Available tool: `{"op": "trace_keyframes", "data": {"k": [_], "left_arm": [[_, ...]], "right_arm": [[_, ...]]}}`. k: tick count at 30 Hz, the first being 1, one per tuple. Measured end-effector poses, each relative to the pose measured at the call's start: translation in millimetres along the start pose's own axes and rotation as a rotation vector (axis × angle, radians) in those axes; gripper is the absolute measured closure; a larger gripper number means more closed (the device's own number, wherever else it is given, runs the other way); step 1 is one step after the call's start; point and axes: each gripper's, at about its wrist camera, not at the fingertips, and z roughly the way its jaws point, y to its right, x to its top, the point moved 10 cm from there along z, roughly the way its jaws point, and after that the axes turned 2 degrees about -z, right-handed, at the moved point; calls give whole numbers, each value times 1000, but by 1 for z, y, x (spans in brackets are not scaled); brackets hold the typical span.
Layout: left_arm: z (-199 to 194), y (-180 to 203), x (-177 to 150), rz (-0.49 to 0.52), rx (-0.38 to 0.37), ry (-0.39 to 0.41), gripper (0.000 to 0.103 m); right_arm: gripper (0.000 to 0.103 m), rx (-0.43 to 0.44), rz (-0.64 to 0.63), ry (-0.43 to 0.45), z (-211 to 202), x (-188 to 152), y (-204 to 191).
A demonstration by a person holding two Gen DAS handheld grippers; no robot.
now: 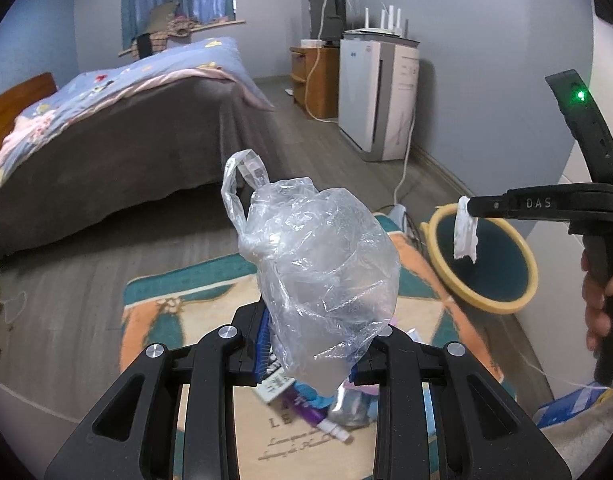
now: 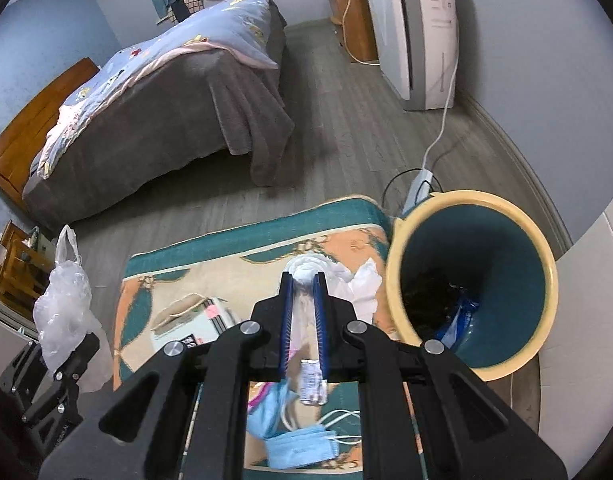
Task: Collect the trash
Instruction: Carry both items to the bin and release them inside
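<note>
Over the patterned rug [image 2: 226, 256] beside the bed [image 2: 166, 120], both tongs are loaded and raised. The left tongs [image 1: 318, 344] pinch a crumpled clear plastic bag [image 1: 318, 264] by its lower end, so its bulk and loop handle stand up ahead of the jaws. In the right wrist view the same bag [image 2: 62, 300] shows at far left, well apart from the bin.

The right tongs [image 2: 304, 300] are pressed nearly together on a white crumpled tissue [image 2: 306, 270], which bunches out past the tips. The left wrist view confirms it: the tissue [image 1: 465, 232] hangs from the right tongs [image 1: 472, 206] over the mouth of the waste bin [image 1: 442, 252]. A hand [image 1: 598, 292] grips the handle of that tool at the right edge.

The waste bin [image 2: 398, 280], cream-rimmed with a teal inside, stands off the right end of the rug; a blue wrapper [image 2: 454, 324] and dark refuse already lie at its bottom. Judgement: the tissue is held over the opening for release, with the bag likely to follow.

Uncollected items remain on the rug: a blue face mask [image 2: 302, 448], a small silver packet [image 2: 312, 384], more white tissue [image 2: 362, 284] near the bin, and a printed box [image 2: 210, 316]. The task appears only partly done. Risk: the light tissue may cling to the pads or drift past the rim.
</note>
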Motion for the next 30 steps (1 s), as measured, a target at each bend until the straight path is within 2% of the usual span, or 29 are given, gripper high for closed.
{"op": "trace_keyframes", "data": {"k": [6, 13, 24, 30], "left_arm": [[15, 17, -5, 0, -32, -47, 73], [35, 48, -12, 68, -33, -87, 73], [51, 107, -22, 226, -61, -89, 73], [55, 124, -26, 256, -86, -91, 73]], "right_arm": [[93, -17, 26, 3, -8, -2, 28], [93, -17, 81, 13, -17, -6, 64], [93, -69, 86, 32, -22, -1, 119], [93, -70, 94, 16, -12, -2, 135]]}}
